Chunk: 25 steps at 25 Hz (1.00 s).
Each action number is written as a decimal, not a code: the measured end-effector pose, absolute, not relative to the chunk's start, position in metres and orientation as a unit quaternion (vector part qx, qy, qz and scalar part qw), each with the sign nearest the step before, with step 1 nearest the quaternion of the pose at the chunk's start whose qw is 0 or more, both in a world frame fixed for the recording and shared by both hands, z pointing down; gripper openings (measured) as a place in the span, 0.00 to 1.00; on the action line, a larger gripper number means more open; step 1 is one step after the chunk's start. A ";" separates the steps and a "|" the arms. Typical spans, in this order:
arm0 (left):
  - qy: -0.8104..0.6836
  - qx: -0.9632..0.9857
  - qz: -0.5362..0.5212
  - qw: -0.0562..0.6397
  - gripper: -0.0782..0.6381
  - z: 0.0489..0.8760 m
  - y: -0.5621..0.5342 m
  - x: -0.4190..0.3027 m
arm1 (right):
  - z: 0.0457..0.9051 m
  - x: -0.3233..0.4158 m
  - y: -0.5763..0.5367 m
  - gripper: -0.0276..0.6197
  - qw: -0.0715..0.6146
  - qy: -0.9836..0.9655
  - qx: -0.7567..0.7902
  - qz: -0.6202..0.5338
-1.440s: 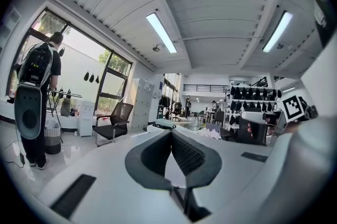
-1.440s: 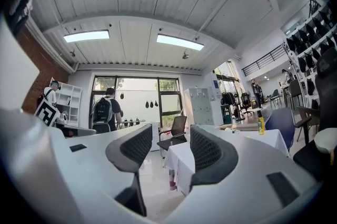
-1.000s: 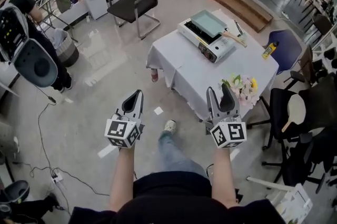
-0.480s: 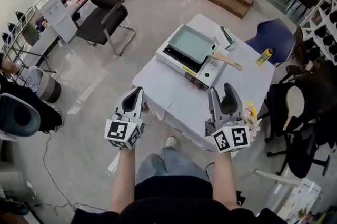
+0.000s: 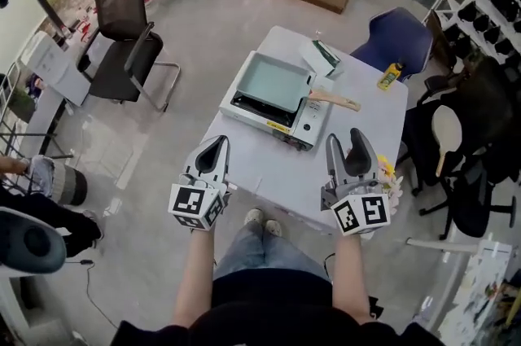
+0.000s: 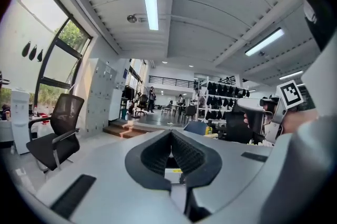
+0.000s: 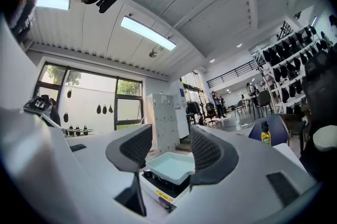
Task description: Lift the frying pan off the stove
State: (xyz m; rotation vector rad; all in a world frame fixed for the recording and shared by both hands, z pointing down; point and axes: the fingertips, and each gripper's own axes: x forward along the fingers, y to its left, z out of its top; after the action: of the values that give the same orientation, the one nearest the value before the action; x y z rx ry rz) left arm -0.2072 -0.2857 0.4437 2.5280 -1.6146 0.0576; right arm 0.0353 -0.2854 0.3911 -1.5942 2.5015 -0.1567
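Head view: square pale-green frying pan (image 5: 277, 82) w/ wooden handle (image 5: 334, 100) sits squarely on the white portable gas stove (image 5: 303, 126), itself on the white-clothed table (image 5: 362, 137). Pan not yet touched; handle sticks out to the right, off the stove edge.

Step in hand, by my reading: approach only, no grasp begun.

Right gripper (image 5: 344, 142) is held short of the table w/ jaws well apart and nothing between them; the right gripper view shows pan and stove framed in the gap, still some way off. Left gripper (image 5: 216, 146) has jaws drawn nearly together, gripping nothing, and is pointed past the table's left side.

Next move calls for: closing the remaining gap, lining the parted right jaws up w/ the handle, clamping, then a level lift.

Vs. earlier frames: table, stove and pan now lie nearer and more centred ahead of the grippers. Both grippers keep the same raised pose, jaw settings unchanged.
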 end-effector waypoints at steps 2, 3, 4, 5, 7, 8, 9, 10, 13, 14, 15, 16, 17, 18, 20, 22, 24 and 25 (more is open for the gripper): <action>-0.519 0.852 0.021 0.070 0.13 0.442 -0.301 -0.204 | 0.389 0.038 -0.292 0.36 0.087 0.826 -0.554 -0.054; -0.510 0.857 0.022 0.069 0.13 0.441 -0.308 -0.202 | 0.389 0.040 -0.294 0.36 0.090 0.821 -0.562 -0.053; -0.502 0.862 0.023 0.068 0.13 0.440 -0.314 -0.200 | 0.388 0.041 -0.296 0.36 0.093 0.816 -0.568 -0.051; -0.495 0.866 0.024 0.068 0.13 0.439 -0.320 -0.197 | 0.388 0.042 -0.298 0.36 0.093 0.813 -0.573 -0.048; -0.484 0.872 0.023 0.067 0.13 0.438 -0.329 -0.193 | 0.387 0.045 -0.300 0.36 0.091 0.807 -0.582 -0.043; -0.480 0.874 0.022 0.066 0.13 0.437 -0.333 -0.190 | 0.387 0.047 -0.301 0.36 0.089 0.805 -0.585 -0.041; -0.477 0.876 0.021 0.065 0.13 0.437 -0.336 -0.188 | 0.386 0.049 -0.301 0.36 0.087 0.803 -0.588 -0.040; -0.474 0.878 0.021 0.065 0.13 0.436 -0.339 -0.185 | 0.386 0.051 -0.300 0.36 0.085 0.802 -0.591 -0.039; -0.468 0.881 0.017 0.069 0.13 0.435 -0.346 -0.176 | 0.378 0.059 -0.302 0.36 0.081 0.798 -0.596 -0.035; -0.465 0.882 0.016 0.070 0.13 0.435 -0.348 -0.172 | 0.374 0.062 -0.302 0.36 0.081 0.798 -0.597 -0.032; -0.463 0.883 0.017 0.071 0.13 0.435 -0.350 -0.169 | 0.368 0.064 -0.302 0.36 0.079 0.798 -0.597 -0.028; -0.461 0.884 0.017 0.072 0.13 0.436 -0.352 -0.166 | 0.363 0.065 -0.303 0.36 0.075 0.799 -0.596 -0.023; -0.458 0.886 0.018 0.072 0.13 0.437 -0.354 -0.163 | 0.357 0.066 -0.304 0.36 0.070 0.801 -0.595 -0.017; -0.455 0.887 0.019 0.072 0.13 0.437 -0.357 -0.159 | 0.352 0.068 -0.307 0.36 0.062 0.802 -0.593 -0.011; -0.448 0.891 0.019 0.073 0.13 0.439 -0.361 -0.150 | 0.343 0.070 -0.315 0.36 0.042 0.806 -0.591 0.000; -0.441 0.894 0.018 0.075 0.13 0.440 -0.364 -0.143 | 0.336 0.071 -0.328 0.36 0.013 0.811 -0.584 0.010; -0.436 0.897 0.018 0.075 0.13 0.441 -0.367 -0.138 | 0.331 0.070 -0.343 0.36 -0.023 0.818 -0.575 0.013; -0.433 0.898 0.019 0.074 0.13 0.442 -0.369 -0.136 | 0.330 0.068 -0.352 0.36 -0.043 0.822 -0.567 0.012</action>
State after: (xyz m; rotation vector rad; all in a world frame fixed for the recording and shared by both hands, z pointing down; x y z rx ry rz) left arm -0.1363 -0.3688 0.4417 2.6952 -1.3001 0.0578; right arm 0.0682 -0.3516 0.3296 -1.8321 2.6562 0.0403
